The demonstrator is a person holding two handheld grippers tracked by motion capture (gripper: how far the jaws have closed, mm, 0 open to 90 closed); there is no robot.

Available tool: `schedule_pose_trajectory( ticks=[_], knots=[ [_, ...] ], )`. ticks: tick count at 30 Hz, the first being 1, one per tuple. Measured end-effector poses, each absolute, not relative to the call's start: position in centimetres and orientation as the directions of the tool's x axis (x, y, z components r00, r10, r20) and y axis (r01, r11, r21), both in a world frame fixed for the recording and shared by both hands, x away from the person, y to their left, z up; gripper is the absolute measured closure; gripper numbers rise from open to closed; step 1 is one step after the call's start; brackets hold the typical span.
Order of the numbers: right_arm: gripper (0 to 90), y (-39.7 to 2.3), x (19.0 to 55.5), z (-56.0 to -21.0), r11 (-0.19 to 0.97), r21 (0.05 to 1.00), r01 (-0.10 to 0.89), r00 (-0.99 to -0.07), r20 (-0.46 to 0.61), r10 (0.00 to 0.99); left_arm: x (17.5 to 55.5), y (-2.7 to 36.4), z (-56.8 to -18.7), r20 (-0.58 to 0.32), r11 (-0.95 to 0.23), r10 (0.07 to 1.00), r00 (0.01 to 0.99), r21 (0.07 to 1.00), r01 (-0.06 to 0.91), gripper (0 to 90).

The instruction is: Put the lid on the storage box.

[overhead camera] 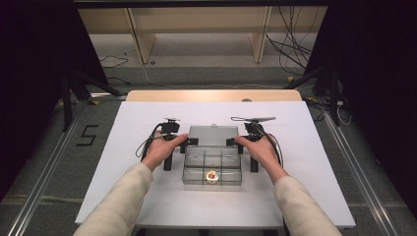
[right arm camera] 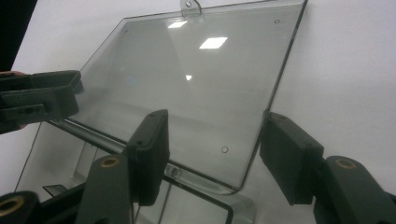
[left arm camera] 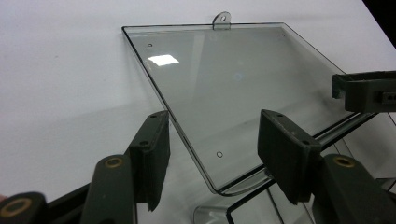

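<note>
Straddling lid (left arm camera: 233, 93) edges, both claws

**Lab / recording rig, not a home**

White bench (overhead camera: 147, 196) on a grey floor w/ metal floor rails (overhead camera: 44, 182) either side. Black curtains (overhead camera: 373, 73) close off both sides; dark tripod legs (overhead camera: 74, 93) stand at the edges. Loose cables (overhead camera: 290, 49) trail over the floor at the back, by a bare plywood frame (overhead camera: 142, 39). A taped "5" (overhead camera: 87, 135) marks the floor at left.
</note>
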State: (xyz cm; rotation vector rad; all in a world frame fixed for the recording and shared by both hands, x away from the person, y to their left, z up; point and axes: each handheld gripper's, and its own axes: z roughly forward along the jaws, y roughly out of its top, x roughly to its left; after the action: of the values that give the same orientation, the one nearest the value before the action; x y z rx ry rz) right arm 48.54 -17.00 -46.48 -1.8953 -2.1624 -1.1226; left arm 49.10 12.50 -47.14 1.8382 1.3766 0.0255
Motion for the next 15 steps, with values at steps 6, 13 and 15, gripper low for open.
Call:
schedule_pose_trajectory(
  ticks=[6, 13, 15],
  knots=[
    [54.5, -17.8, 48.6, -46.2, -0.016, 0.475, 0.880, -0.253, 0.496, 0.831, 49.1, 12.8, -46.9, -0.431, -0.071, 0.803, 0.413, 0.618, 0.783, 49.2],
    [64.2, -18.2, 48.3, -45.5, 0.015, 0.518, 0.855, -0.298, 0.467, 0.833, 49.0, 12.8, -46.7, -0.449, -0.053, 0.788, 0.421, 0.633, 0.773, 54.1],
    [65.7, -18.3, 48.3, -45.5, 0.016, 0.524, 0.852, -0.302, 0.466, 0.832, 49.0, 12.9, -46.6, -0.437, -0.064, 0.788, 0.433, 0.642, 0.764, 55.8]
  ],
)
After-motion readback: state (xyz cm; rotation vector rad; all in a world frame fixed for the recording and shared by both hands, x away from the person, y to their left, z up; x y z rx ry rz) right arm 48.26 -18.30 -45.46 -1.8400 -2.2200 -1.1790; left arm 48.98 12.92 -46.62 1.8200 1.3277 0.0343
